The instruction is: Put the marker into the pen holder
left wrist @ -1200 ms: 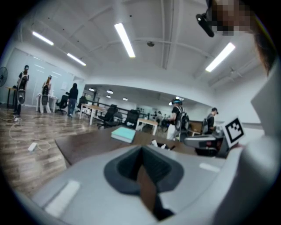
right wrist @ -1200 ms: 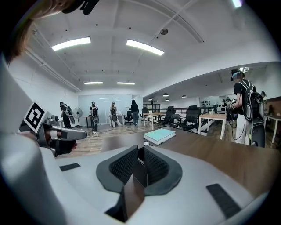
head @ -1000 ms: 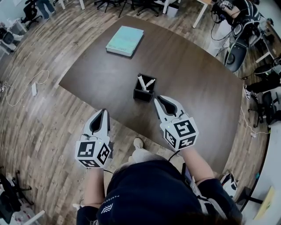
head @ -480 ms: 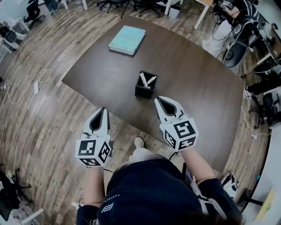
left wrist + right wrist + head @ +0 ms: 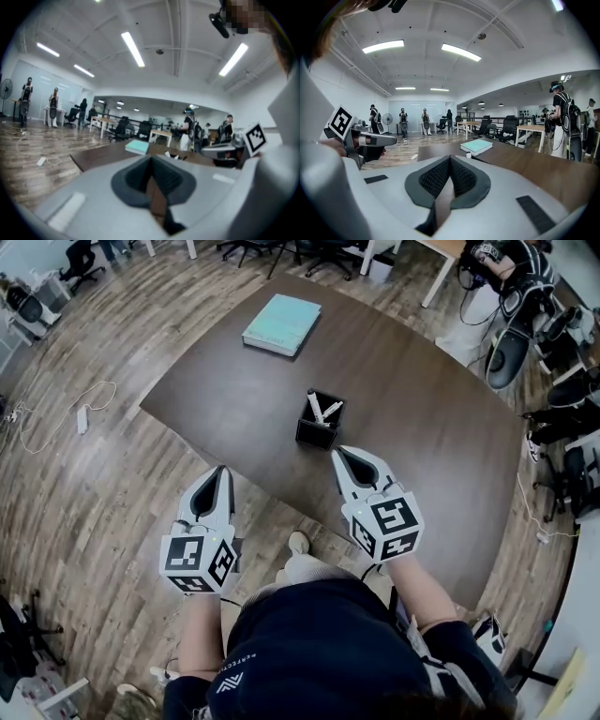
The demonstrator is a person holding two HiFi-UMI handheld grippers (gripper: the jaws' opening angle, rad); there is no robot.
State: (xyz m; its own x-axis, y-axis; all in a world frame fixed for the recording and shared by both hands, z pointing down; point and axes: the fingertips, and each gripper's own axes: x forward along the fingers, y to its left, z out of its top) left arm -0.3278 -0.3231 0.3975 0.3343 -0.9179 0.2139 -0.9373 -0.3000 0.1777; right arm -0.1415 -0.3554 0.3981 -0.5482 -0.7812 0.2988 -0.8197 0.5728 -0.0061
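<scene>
I'm holding both grippers low in the head view, near the front edge of the dark table (image 5: 422, 427). My left gripper (image 5: 222, 472) sits lower left of centre, its tip right at the table's edge and its body over the wood floor (image 5: 112, 512). Its jaws are pressed together with nothing between them. My right gripper (image 5: 337, 453) sits lower right of centre with its tip over the table. Its jaws are likewise closed tip to tip and empty.

The black pen holder (image 5: 315, 432) stands upright near the middle of the frame, just above the right gripper's tip and not touching it. Two white markers (image 5: 325, 411) lean inside it, their tops showing over the rim.

A teal book (image 5: 282, 323) lies flat on the table toward the top of the frame, well apart from the holder. A white power strip (image 5: 82, 418) lies on the floor at the left.
</scene>
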